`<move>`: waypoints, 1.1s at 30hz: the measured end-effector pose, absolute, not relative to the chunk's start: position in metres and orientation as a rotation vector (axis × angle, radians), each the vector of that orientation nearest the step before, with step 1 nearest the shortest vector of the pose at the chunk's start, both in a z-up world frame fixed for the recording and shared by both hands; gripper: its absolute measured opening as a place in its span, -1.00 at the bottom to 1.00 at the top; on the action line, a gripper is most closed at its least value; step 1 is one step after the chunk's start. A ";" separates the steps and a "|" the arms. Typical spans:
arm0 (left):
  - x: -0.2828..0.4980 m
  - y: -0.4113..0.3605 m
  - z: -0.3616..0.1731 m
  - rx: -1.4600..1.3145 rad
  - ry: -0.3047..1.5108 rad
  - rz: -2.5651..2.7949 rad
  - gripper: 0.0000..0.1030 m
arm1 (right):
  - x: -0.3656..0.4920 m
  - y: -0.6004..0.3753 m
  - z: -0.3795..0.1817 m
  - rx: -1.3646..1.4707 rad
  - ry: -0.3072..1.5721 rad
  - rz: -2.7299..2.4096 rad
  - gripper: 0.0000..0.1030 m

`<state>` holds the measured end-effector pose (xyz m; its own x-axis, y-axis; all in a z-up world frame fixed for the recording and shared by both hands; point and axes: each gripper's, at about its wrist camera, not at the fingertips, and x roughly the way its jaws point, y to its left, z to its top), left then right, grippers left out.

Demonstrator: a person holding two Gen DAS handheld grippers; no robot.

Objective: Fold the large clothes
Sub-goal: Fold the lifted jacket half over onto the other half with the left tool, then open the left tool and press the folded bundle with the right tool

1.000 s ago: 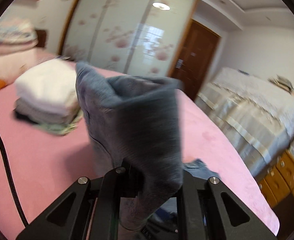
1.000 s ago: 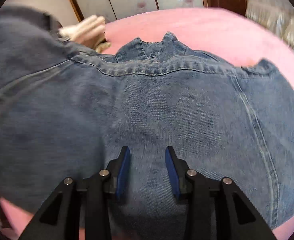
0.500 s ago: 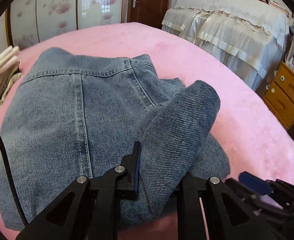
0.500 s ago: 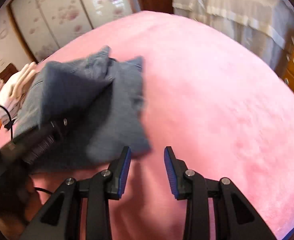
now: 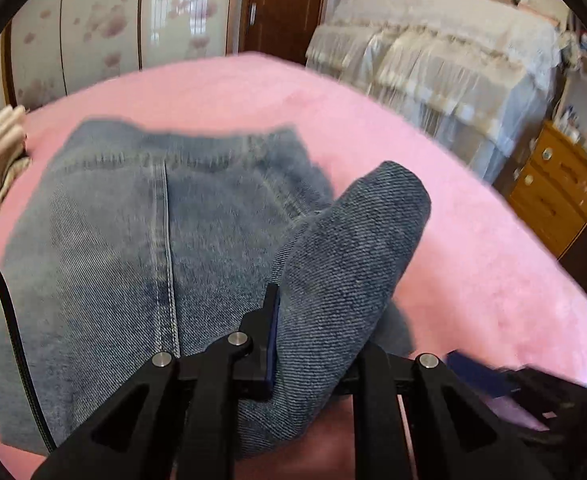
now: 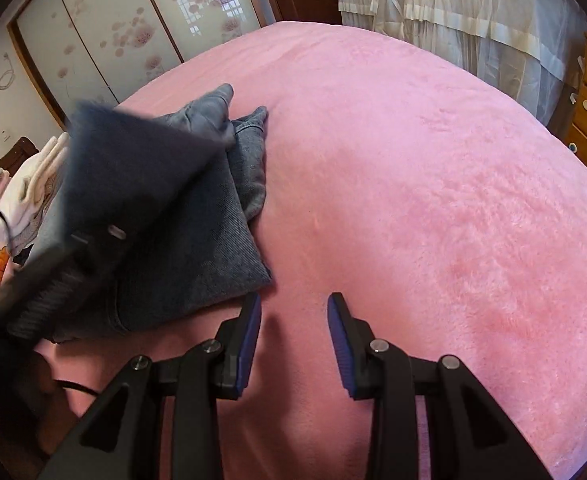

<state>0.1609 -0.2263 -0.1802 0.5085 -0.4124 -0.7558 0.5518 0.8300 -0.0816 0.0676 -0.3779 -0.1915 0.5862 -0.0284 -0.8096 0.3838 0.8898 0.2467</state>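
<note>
While the left gripper (image 5: pixel 313 344) pinches a raised fold of the denim jacket (image 5: pixel 133 248), probably a sleeve, the right gripper (image 6: pixel 293 340) hovers wide, empty, off the jacket's right edge over the pink bed (image 6: pixel 433 184).

The jeans (image 5: pixel 141 248) are blue denim, faded, with pale double stitching along a seam. They lie spread on the pink bed (image 6: pixel 413 184), layers stacked on one another. One thick fold (image 5: pixel 349 264) rises off the pile, tilted up (its end rounded, darker than the rest). Two pointed bits of denim poke out at the far edge (image 6: pixel 249 120).
</note>
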 end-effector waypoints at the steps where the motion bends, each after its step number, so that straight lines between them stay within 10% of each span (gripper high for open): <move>1: 0.162 -0.227 -0.183 0.179 0.866 -0.589 -0.77 | 0.067 -0.377 -0.191 0.420 0.922 -0.252 -0.33; 7: 0.163 -0.229 -0.164 0.191 0.952 -0.674 0.07 | 0.066 -0.380 -0.179 0.411 0.929 -0.263 -0.32; 17: 0.150 -0.128 -0.094 0.055 0.942 -0.628 0.14 | 0.066 -0.382 -0.136 0.527 0.863 -0.131 -0.03; 26: 0.185 -0.057 -0.133 0.092 1.008 -0.375 0.15 | 0.107 -0.370 -0.151 0.562 0.922 -0.109 0.28; 30: 0.192 -0.056 -0.145 0.068 1.024 -0.395 0.15 | 0.123 -0.369 -0.166 0.554 0.976 -0.099 -0.56; 33: 0.192 -0.059 -0.144 0.066 1.015 -0.408 0.15 | 0.113 -0.364 -0.151 0.475 0.908 -0.113 -0.61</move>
